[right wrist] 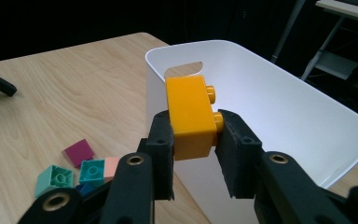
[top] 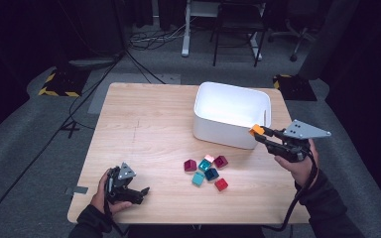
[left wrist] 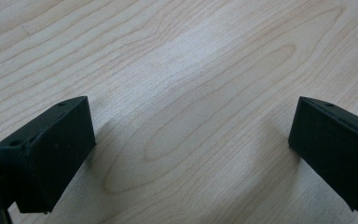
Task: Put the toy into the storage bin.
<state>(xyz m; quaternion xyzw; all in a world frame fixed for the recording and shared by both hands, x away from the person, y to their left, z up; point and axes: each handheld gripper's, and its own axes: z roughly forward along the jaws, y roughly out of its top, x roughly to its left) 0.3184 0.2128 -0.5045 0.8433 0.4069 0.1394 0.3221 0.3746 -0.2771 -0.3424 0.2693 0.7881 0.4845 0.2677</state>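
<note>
The orange brick [right wrist: 189,116] is pinched between the right tongs [right wrist: 193,140], which press on its two sides, and it hangs in the air at the near corner of the white bin [right wrist: 279,116], just at the rim. In the high view the brick [top: 256,130] sits over that corner of the bin [top: 213,99], not clearly inside it. I judge this as the main risk: if the tongs let go here, the brick can strike the rim and bounce out onto the wooden surface [top: 144,129]. The grip also takes only the lower part of the brick, so a quick turn of the hand can make it slip or tilt. A low move forward can push the light bin away. The other bricks [top: 206,169] lie in a small group on the surface in front of the bin. The left tongs [top: 129,191] rest near the front edge, spread wide and holding nothing.
</note>
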